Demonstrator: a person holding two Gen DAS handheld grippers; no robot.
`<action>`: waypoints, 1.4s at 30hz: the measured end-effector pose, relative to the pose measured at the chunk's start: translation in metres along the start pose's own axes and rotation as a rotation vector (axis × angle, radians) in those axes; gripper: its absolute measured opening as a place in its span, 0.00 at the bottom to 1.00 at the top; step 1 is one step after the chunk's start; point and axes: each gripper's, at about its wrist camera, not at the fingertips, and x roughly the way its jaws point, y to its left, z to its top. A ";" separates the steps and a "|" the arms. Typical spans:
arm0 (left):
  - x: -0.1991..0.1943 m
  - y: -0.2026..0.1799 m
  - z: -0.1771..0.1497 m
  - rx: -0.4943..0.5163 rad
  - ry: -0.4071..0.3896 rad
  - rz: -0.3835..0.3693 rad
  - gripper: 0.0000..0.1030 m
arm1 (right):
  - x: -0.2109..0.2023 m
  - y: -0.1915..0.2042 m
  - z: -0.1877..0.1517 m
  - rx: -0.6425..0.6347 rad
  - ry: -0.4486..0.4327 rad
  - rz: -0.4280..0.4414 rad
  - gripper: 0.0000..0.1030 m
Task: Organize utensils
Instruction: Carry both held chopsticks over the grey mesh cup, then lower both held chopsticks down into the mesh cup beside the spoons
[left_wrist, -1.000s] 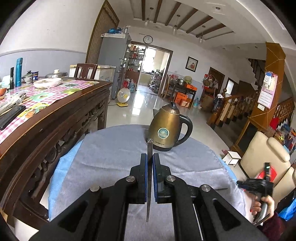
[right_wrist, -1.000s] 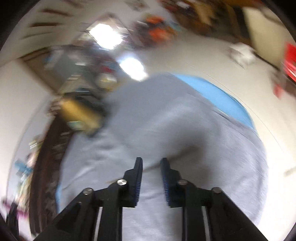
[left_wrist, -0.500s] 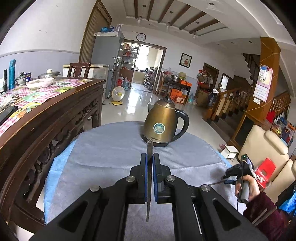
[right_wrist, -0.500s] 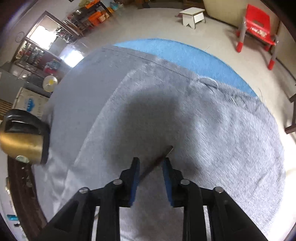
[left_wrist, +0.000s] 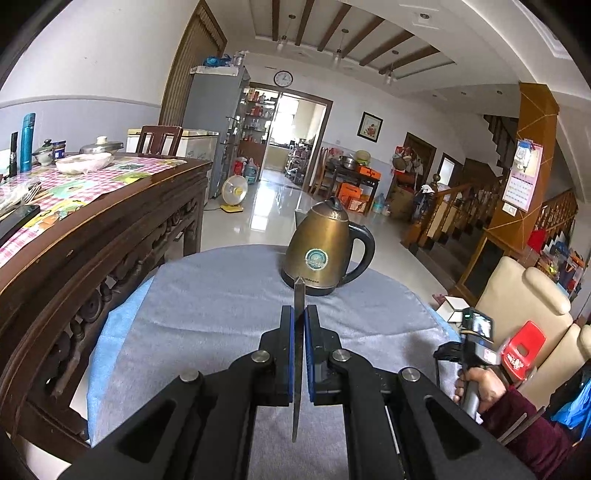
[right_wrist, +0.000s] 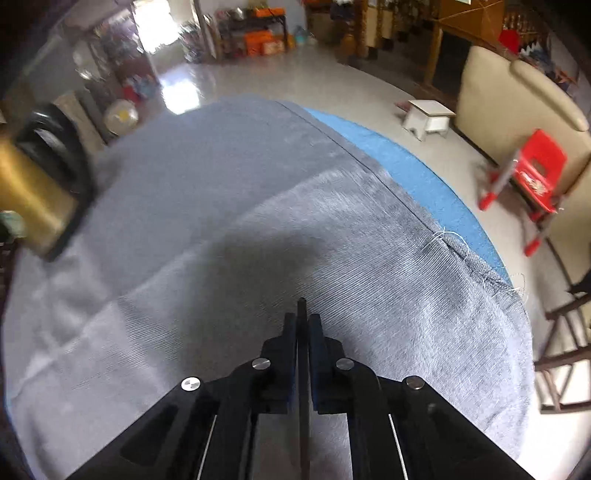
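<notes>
In the left wrist view my left gripper (left_wrist: 299, 321) is shut on a thin flat metal utensil (left_wrist: 298, 295). The utensil is seen edge-on and its tip sticks out past the pads toward the brass kettle (left_wrist: 325, 254). In the right wrist view my right gripper (right_wrist: 302, 323) points steeply down at the grey cloth (right_wrist: 258, 184). It is shut on a thin dark utensil (right_wrist: 302, 306) whose end shows just beyond the pads. What kind of utensil each one is cannot be told. The right gripper (left_wrist: 469, 343) also shows at the table's right edge, held by a hand (left_wrist: 480, 384).
The kettle (right_wrist: 33, 195) stands at the far side of the round, grey-covered table (left_wrist: 221, 295). A dark wooden table (left_wrist: 92, 229) with dishes stands close on the left. A cream sofa (left_wrist: 517, 295), a red child's chair (right_wrist: 535, 173) and a white stool (right_wrist: 428, 118) stand on the right.
My right gripper came down over the cloth and its jaws closed on the thin dark utensil that lay between them. The left gripper kept its grip and barely moved.
</notes>
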 end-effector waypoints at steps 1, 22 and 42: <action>-0.003 0.000 -0.001 -0.004 0.000 0.001 0.05 | -0.010 -0.004 -0.004 -0.007 -0.028 0.022 0.06; -0.146 -0.021 0.005 0.039 -0.219 0.000 0.05 | -0.335 -0.056 -0.121 -0.044 -0.791 0.582 0.06; -0.183 -0.061 -0.029 0.042 -0.145 -0.173 0.05 | -0.364 0.078 -0.245 -0.202 -1.075 0.618 0.06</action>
